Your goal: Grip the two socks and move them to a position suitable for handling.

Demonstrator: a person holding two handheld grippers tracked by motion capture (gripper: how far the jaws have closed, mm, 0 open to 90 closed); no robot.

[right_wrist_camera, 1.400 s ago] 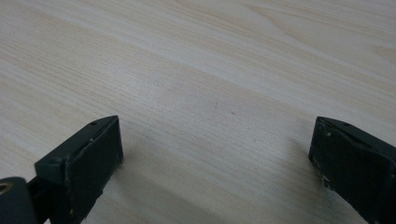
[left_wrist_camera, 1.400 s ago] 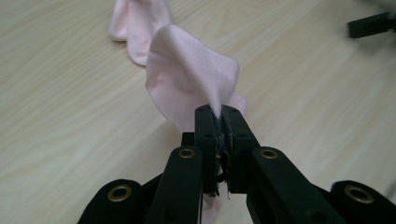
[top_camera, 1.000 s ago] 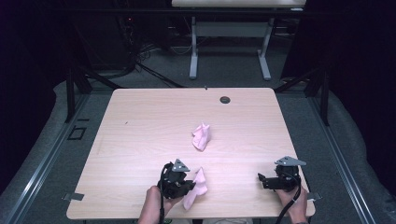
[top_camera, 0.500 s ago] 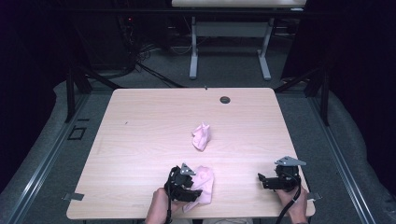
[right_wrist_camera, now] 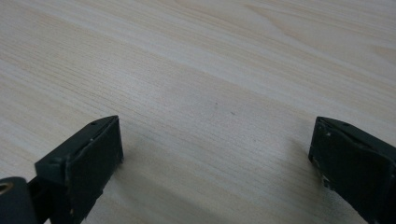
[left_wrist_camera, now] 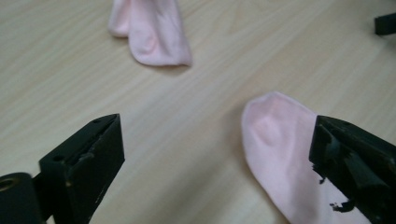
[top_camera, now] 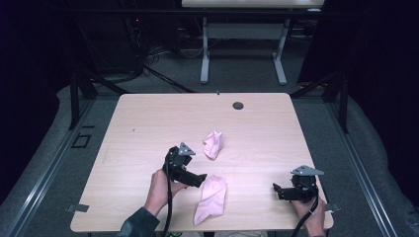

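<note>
My left gripper (top_camera: 197,178) hangs over the near middle of the tabletop (top_camera: 148,123) with its jaws spread wide; they have just been opening, and nothing is clamped between them. The flat pink sock (top_camera: 211,199) lies on the wood just beside those jaws, stretched toward my edge of the tabletop. In the left gripper view its rounded toe end (left_wrist_camera: 275,140) sits on the bare wood inside the gap, close to one jaw (the one at the right of that view), which covers part of the fabric; whether that jaw brushes the fabric I cannot tell.

The second pink sock (top_camera: 213,144) lies crumpled farther out, near the middle of the tabletop and apart from the first. The left gripper view shows it (left_wrist_camera: 152,32) at the top, beyond the open jaws.

My right gripper (top_camera: 277,190) rests low at the near right corner, well apart from both socks. Its jaws stand released too, with bare wood grain (right_wrist_camera: 210,93) between them in the right gripper view.

A small dark round fitting (top_camera: 238,105) sits near the far edge.
</note>
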